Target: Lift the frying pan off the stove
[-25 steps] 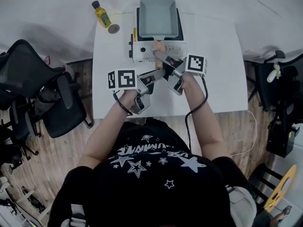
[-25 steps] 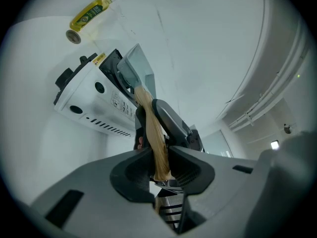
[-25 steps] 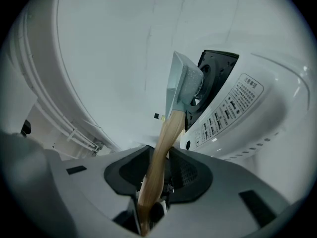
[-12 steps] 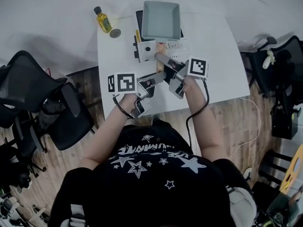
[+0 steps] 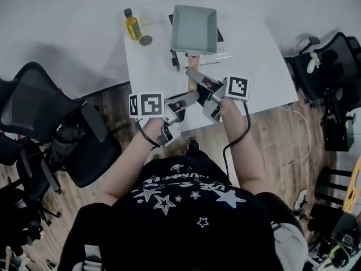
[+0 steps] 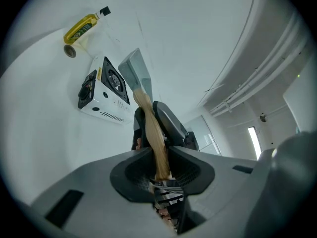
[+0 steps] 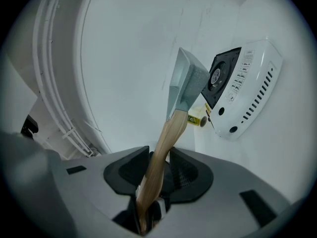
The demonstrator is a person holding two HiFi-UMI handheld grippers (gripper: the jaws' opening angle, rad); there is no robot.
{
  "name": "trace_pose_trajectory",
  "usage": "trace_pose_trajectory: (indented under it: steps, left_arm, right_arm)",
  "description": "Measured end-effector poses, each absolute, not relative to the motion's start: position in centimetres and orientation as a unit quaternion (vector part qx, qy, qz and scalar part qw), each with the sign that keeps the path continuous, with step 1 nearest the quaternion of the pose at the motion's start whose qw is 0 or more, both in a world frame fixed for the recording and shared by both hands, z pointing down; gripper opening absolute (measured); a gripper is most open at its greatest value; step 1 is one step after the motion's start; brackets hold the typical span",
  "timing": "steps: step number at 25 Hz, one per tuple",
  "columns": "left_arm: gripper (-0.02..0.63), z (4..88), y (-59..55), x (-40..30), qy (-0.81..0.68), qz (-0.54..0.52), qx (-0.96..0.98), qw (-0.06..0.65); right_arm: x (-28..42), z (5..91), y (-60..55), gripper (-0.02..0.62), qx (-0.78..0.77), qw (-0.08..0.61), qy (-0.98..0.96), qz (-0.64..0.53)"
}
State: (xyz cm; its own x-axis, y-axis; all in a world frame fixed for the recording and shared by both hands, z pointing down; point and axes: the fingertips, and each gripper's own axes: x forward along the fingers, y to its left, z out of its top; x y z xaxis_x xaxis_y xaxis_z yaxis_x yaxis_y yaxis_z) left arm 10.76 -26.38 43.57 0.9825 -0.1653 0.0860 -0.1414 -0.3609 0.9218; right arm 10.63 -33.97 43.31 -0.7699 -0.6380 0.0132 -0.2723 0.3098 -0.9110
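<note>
Little writing can be read. The stove (image 7: 242, 83) carries rows of small dark print along its white front, too fine to make out. The oil bottle (image 6: 79, 28) has a yellow label that is only a blur. The marker cubes (image 5: 146, 104) on the grippers show black-and-white square patterns and no words. The frying pan (image 5: 194, 22) is rectangular and straight-walled, pale grey-blue, with a light wooden handle (image 5: 192, 79) that runs back toward the person. It hangs in the air clear of the stove, which sits on the table below and beyond it. In the right gripper view a gap shows between pan and burner, with the bottle seen through it. The left gripper (image 6: 161, 157) is clenched on the end of the handle, its dark pads pressed against the wood from both sides. The right gripper (image 7: 158, 165) is clamped on the same handle a little nearer the pan, crossing it from the other side. A small round object (image 5: 146, 40) lies just beside the bottle. The table (image 5: 254, 66) is plain white and stands at the edge of a wood-plank floor (image 5: 293, 145). Black office chairs (image 5: 45, 112) stand at its left and more dark seating at its right, and beyond it the ground is pale grey.
</note>
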Motion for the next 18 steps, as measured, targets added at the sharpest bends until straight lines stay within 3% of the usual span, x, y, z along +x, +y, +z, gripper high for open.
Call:
trace_pose_trajectory:
  steps: [3,18]
  left_arm:
    - [0.101,43.6,-24.1,7.3,-0.083,-0.011,0.828,0.555]
    - [0.101,44.2,-19.3,2.0,-0.027,0.024,0.822,0.568]
  right_arm:
    - [7.1,43.2,-31.7,0.126,-0.294,0.177,0.792,-0.505]
    - [2.5,43.7,-26.9,0.127,-0.34,0.206,0.771,-0.497]
